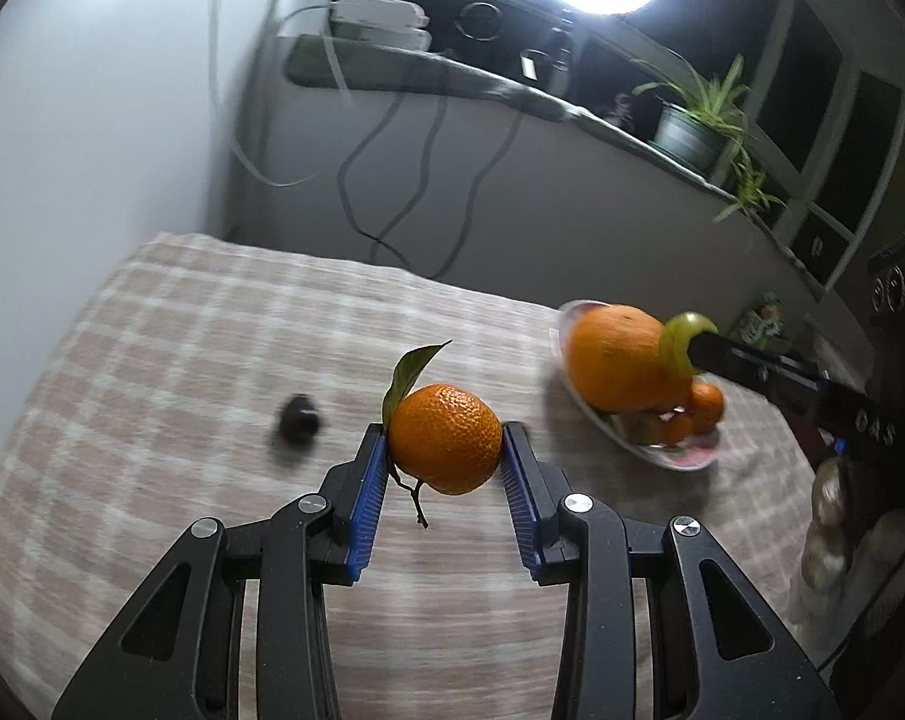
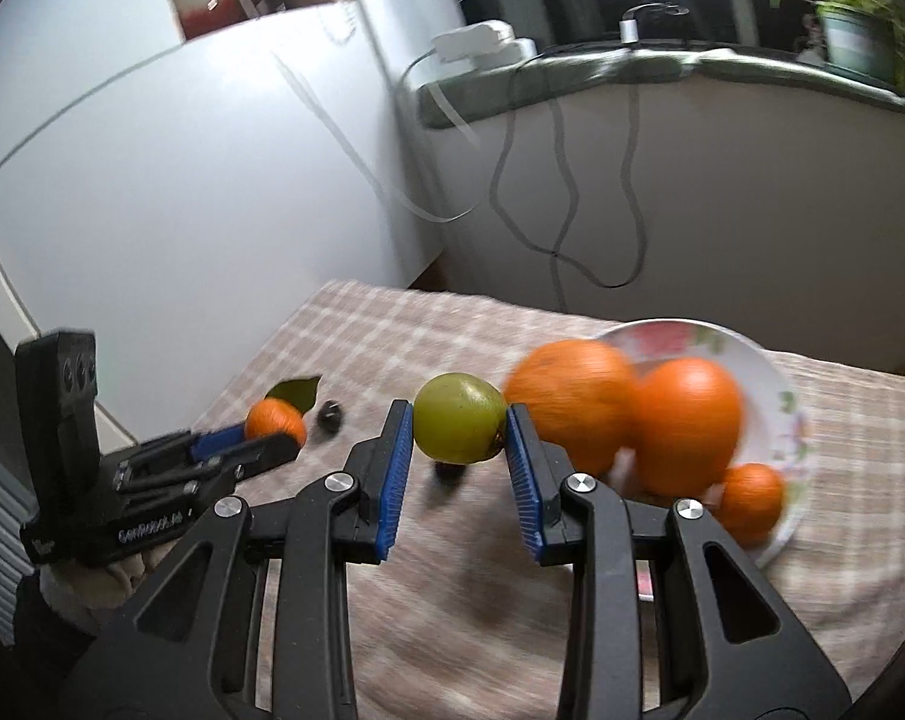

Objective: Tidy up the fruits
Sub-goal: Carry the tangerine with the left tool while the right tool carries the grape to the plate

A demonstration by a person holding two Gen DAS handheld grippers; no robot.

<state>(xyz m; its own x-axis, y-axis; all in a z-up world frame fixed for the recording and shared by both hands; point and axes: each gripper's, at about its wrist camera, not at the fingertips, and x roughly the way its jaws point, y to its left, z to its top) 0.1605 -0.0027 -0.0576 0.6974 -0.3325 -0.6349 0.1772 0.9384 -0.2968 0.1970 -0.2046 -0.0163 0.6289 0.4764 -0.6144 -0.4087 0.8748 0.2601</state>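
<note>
My left gripper (image 1: 444, 443) is shut on a small orange mandarin (image 1: 445, 438) with a green leaf and stem, held above the checked tablecloth. It also shows in the right wrist view (image 2: 275, 423). My right gripper (image 2: 457, 427) is shut on a green round fruit (image 2: 460, 417), held just left of the white floral plate (image 2: 785, 396). The plate holds two large oranges (image 2: 572, 396) and a small mandarin (image 2: 749, 501). In the left wrist view the plate (image 1: 683, 459) sits to the right, with the green fruit (image 1: 680, 339) beside a large orange (image 1: 617, 357).
A small dark fruit (image 1: 299, 417) lies on the tablecloth (image 1: 212, 360) left of my left gripper. Another dark object (image 2: 449, 471) lies under the green fruit. Cables hang down the wall behind. A potted plant (image 1: 695, 120) stands on the ledge.
</note>
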